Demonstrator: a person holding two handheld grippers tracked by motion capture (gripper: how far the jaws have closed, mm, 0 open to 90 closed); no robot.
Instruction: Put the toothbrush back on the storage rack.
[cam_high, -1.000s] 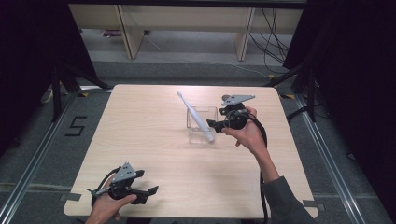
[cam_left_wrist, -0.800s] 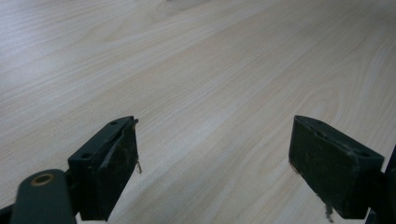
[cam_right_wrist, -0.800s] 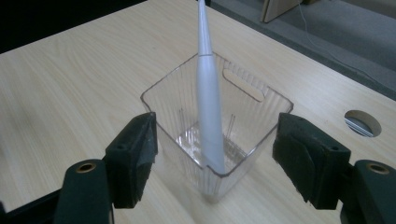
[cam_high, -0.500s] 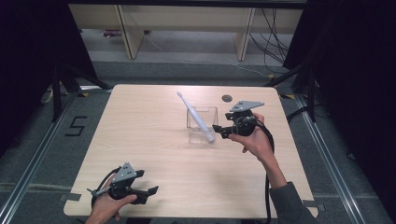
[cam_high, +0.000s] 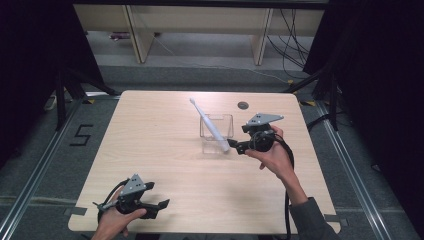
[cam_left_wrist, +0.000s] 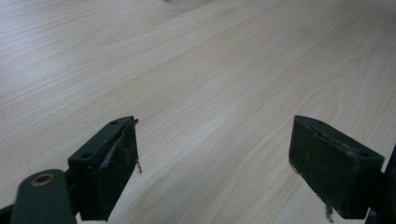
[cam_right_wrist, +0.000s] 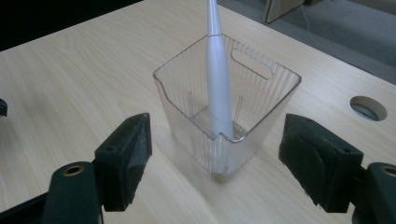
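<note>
We see white toothbrush (cam_right_wrist: 218, 88) leaning in clear ribbed cup (cam_right_wrist: 261, 100), far centre of table (cam_high: 160, 150). Right gripper (cam_right_wrist: 219, 158) jaws wide, just beside cup; left gripper (cam_left_wrist: 215, 163) wide, near edge. We judge toothbrush light, stiff, slippery; grasp mid-handle.

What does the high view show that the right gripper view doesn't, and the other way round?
High view alone: both hands, the left gripper by the near edge, the whole table, the floor. Right gripper view alone: the right gripper open, the bin's ribbed walls and handle slot. Both: the clear bin with the toothbrush leaning in it, and the table hole.
</note>
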